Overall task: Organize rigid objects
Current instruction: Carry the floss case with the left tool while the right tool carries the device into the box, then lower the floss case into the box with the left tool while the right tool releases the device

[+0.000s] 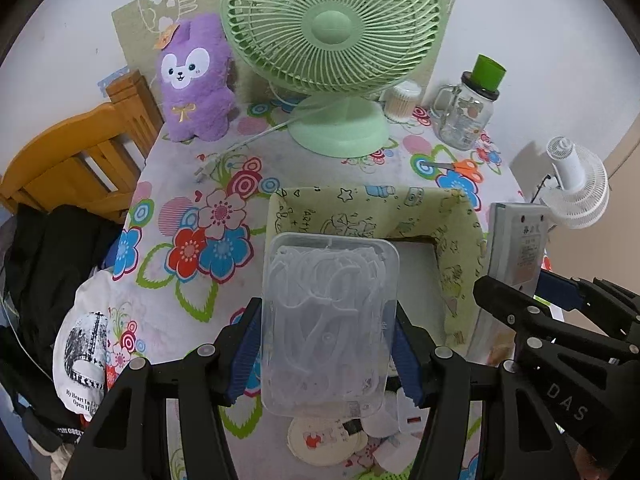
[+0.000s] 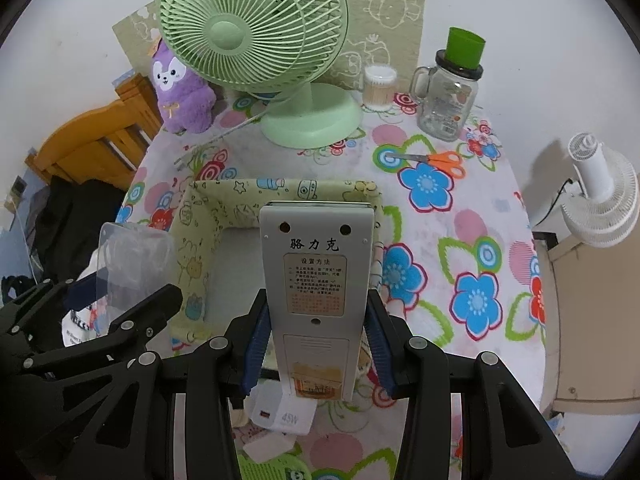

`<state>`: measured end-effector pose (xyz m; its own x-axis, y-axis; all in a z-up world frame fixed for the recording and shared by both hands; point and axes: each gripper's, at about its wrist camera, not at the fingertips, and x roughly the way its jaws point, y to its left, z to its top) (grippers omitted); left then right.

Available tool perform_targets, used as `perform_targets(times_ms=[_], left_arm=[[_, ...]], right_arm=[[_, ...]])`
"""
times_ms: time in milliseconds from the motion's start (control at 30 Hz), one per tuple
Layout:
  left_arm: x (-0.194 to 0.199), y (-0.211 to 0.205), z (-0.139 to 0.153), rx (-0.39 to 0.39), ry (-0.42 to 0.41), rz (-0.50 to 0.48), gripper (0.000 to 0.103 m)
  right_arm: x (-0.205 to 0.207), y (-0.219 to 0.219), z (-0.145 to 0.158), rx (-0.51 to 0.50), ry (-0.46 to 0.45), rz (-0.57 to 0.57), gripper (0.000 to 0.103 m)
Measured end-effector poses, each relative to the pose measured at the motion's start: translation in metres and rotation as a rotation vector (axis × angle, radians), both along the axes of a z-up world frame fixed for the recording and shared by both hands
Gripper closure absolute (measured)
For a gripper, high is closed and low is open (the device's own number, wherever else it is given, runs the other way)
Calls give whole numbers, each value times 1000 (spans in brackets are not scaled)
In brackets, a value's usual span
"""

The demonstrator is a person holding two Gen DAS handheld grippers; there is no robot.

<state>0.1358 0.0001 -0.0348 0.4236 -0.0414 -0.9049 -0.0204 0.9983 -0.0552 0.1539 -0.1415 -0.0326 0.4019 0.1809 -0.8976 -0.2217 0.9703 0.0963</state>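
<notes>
Left wrist view: left claw [image 1: 326, 354] pinches a clear plastic lidded box of white floss picks [image 1: 330, 324] above the flowered worktop [image 1: 192, 184], at the near edge of an open pale-green fabric bin with cartoon print [image 1: 456, 248]. The slick box could slip, I judge, or catch the bin's soft wall.

Right wrist view: right claw [image 2: 318, 350] pinches a grey rectangular remote control [image 2: 316, 280], back side showing, over the same bin, whose visible floor looks empty. The two claws sit close and might collide. A white charger [image 2: 280, 414] lies below.
</notes>
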Motion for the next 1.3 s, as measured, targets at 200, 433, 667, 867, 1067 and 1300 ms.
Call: perform_targets(times_ms=[200,433,667,867,1067,1300], left_arm=[[9,1,-10,5,18,-1,42],[20,-2,-18,6,39,-12,42],[31,-7,-30,15,64,-21,42],[36,-11,-41,18,91,-32,42],[42,-14,-53,18,114,-36,41],[45,-15,-58,45,110,-44,42]], right_arm=[[16,1,-9,8,19,-1,56],[32,-1,-17,7,26,-21,56],[46,-1,-33,13,77,-27,56],[54,-1,-49,16,134,-30,56],[59,12,-56,-35,143,10,56],[62,17,-65,-44,167,10,55]])
